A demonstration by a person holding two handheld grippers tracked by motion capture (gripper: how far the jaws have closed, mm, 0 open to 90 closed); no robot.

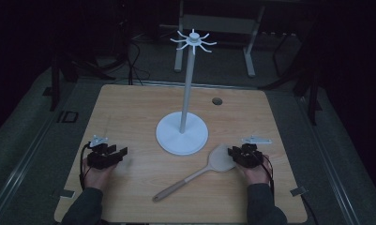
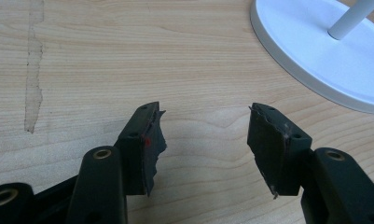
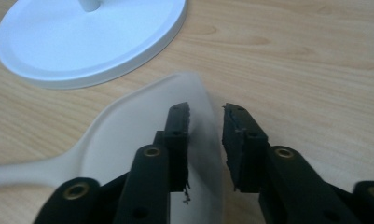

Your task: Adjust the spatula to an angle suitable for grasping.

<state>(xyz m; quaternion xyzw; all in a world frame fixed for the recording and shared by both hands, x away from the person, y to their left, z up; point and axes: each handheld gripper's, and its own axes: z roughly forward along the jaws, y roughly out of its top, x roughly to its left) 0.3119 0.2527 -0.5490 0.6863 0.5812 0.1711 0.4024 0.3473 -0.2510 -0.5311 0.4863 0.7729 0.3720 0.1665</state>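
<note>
wooden table: stand, spatula.

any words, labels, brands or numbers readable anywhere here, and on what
None: no text can be read in any view.
The white stand, the pale spatula, the wooden table and both grippers, left and right, carry no legible print.
The red spot on the left gripper's pad is no character.

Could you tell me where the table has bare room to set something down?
The table's far left, between the white stand and the left edge, and its far right corner. It is crowded from the stand's base to the spatula.
</note>
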